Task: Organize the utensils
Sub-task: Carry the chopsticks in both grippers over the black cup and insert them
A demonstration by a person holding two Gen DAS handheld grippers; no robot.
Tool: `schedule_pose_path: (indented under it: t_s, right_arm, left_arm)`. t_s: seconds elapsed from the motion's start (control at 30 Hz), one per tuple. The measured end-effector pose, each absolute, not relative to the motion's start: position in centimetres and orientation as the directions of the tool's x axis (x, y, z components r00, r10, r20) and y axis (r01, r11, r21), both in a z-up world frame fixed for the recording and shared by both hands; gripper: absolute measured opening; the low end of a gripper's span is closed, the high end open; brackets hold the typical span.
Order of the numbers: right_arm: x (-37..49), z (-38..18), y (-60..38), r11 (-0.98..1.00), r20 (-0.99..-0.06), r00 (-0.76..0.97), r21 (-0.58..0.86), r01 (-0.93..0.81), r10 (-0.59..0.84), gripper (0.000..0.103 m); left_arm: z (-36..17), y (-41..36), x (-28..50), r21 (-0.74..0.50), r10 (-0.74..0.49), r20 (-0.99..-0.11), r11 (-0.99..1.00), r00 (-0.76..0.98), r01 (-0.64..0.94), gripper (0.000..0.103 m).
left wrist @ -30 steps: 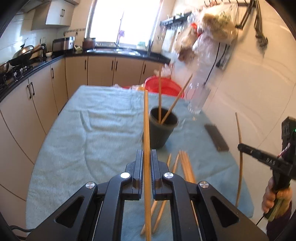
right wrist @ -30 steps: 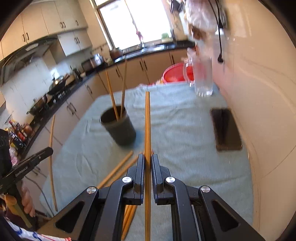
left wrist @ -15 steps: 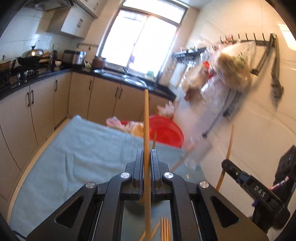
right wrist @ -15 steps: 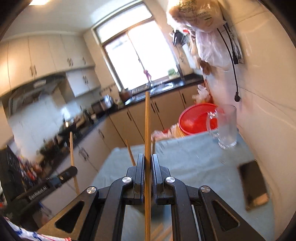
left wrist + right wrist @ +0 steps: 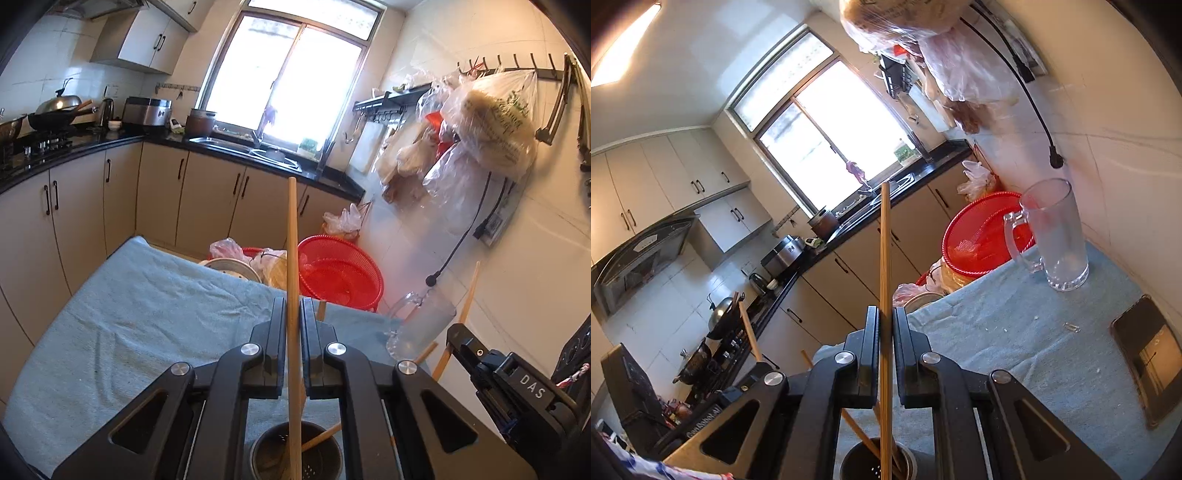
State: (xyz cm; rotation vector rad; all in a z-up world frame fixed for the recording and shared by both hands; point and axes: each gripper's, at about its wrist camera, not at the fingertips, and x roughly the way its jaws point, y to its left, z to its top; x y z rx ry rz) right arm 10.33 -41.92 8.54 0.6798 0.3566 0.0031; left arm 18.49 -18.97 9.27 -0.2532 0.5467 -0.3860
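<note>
My left gripper [image 5: 292,314] is shut on a wooden chopstick [image 5: 292,251] held upright, its lower end over the dark perforated utensil cup [image 5: 295,458] directly below. My right gripper [image 5: 885,321] is shut on another wooden chopstick [image 5: 885,258], also upright, its lower end in or just above the same cup [image 5: 877,461]. The cup holds other chopsticks [image 5: 860,435]. In the left wrist view the right gripper [image 5: 509,376] and its chopstick [image 5: 467,295] show at the right. In the right wrist view the left gripper's body [image 5: 701,424] shows at the lower left.
The table is covered by a blue-grey towel [image 5: 140,317]. A glass mug [image 5: 1052,236] stands at the back right, a dark phone [image 5: 1148,354] lies by the wall, and a red basket [image 5: 340,273] sits beyond the far edge. Kitchen cabinets [image 5: 74,206] run along the left.
Both grippers have risen and tilted upright, bringing their chopsticks from over the loose chopsticks on the towel to directly above the utensil cup. Both stay shut.
</note>
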Motion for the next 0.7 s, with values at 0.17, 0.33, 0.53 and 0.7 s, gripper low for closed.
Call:
schedule_pose_path:
  t_s: [0.17, 0.33, 0.53, 0.7]
  right_arm:
    - [11.0, 7.3, -41.2, 0.783, -0.345, 0.930, 0.611, 0.118, 0.129, 0.007]
    - [11.3, 6.4, -40.2, 0.803, -0.372, 0.917, 0.585, 0.113, 0.142, 0.007]
    - [10.9, 6.1, -39.9, 0.801, -0.380, 0.913, 0.588, 0.114, 0.150, 0.007]
    - [10.7, 7.1, -40.7, 0.756, -0.334, 0.931, 0.645, 0.112, 0.147, 0.008]
  left_arm:
    - [7.6, -19.1, 18.8, -0.300, -0.393, -0.482, 0.914, 0.783, 0.274, 0.007]
    - [7.0, -18.9, 18.6, -0.279, -0.375, -0.490, 0.923, 0.787, 0.266, 0.007]
    - [6.4, -19.1, 18.3, -0.256, -0.367, -0.506, 0.928, 0.781, 0.271, 0.007]
    - [6.4, -19.1, 18.0, -0.256, -0.368, -0.503, 0.928, 0.782, 0.272, 0.007]
